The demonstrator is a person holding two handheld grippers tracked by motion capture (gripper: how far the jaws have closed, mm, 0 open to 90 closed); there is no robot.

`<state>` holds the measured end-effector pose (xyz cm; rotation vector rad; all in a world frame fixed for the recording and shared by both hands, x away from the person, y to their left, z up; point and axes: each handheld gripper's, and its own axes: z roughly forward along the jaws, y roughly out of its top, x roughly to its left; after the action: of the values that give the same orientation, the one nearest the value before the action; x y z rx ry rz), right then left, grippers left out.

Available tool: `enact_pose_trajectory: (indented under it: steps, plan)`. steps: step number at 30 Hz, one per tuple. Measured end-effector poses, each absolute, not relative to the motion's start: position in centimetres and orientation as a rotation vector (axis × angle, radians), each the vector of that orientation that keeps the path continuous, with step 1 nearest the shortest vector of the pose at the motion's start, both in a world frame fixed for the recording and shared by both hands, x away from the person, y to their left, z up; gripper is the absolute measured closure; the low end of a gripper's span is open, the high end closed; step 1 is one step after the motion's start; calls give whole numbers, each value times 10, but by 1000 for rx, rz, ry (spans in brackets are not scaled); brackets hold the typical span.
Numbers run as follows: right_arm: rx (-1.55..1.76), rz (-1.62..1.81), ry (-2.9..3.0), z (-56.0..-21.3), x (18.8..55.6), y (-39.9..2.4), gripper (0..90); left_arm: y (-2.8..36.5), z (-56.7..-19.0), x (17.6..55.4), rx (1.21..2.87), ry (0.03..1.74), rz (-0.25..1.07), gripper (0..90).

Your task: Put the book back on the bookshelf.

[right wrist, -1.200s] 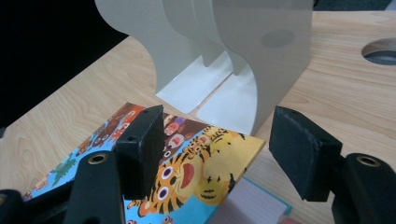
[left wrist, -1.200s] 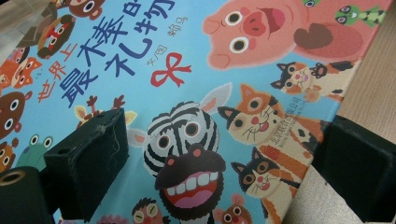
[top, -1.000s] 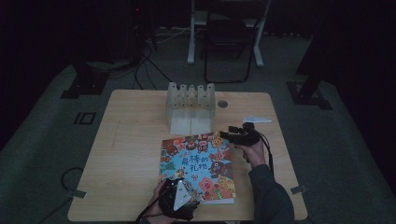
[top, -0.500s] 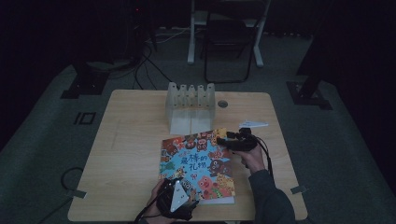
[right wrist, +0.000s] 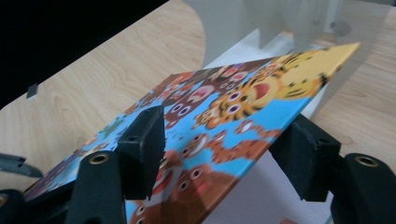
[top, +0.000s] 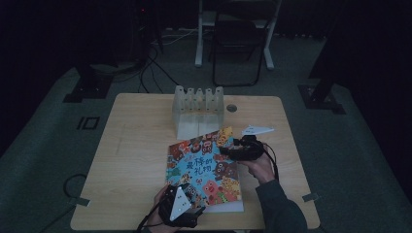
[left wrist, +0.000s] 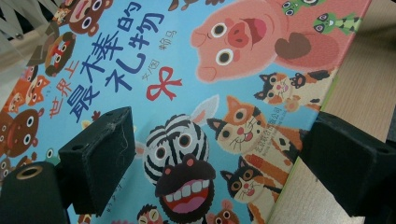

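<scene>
A colourful children's picture book (top: 206, 170) lies on the wooden table (top: 136, 160) in the lower middle of the high view, just in front of a clear slotted file rack (top: 197, 110) that stands at the table's far middle. The work in hand looks like lifting the book so that it can go upright into that rack, and it is at an early stage. In the right gripper view the front cover (right wrist: 219, 121) is raised off the white page beneath it and slopes up toward the upper right of the frame, with the right gripper (right wrist: 224, 154) astride its edge: one jaw is over the cover at the left and the other below it at the right. These jaws have just been closing, but they stand at a middling gap with the cover between them, and I cannot tell whether the pads press on it yet. The left gripper (left wrist: 219, 163), at the bottom of the high view by the book's near corner, stands wide, one jaw over the cover and the other out over the bare wood beyond the book's edge; its jaws have just been closing a little, and they grip nothing. The book is not yet off the table, and the rack's slots look empty, so the lift, the turn upright and the slotting-in are all left to do.
</scene>
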<state>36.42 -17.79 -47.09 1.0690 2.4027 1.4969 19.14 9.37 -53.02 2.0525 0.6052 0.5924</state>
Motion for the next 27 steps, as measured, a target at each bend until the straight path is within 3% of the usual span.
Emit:
enact_pose_trajectory:
  steps: [10,27]
  plan:
    - [1112,1477,2499,-460,360,-169,483,98,-528,192,2026,606,558,143]
    - [1208,1518,2535,-469,368,-171,585,102,-530,194,2027,575,499,182]
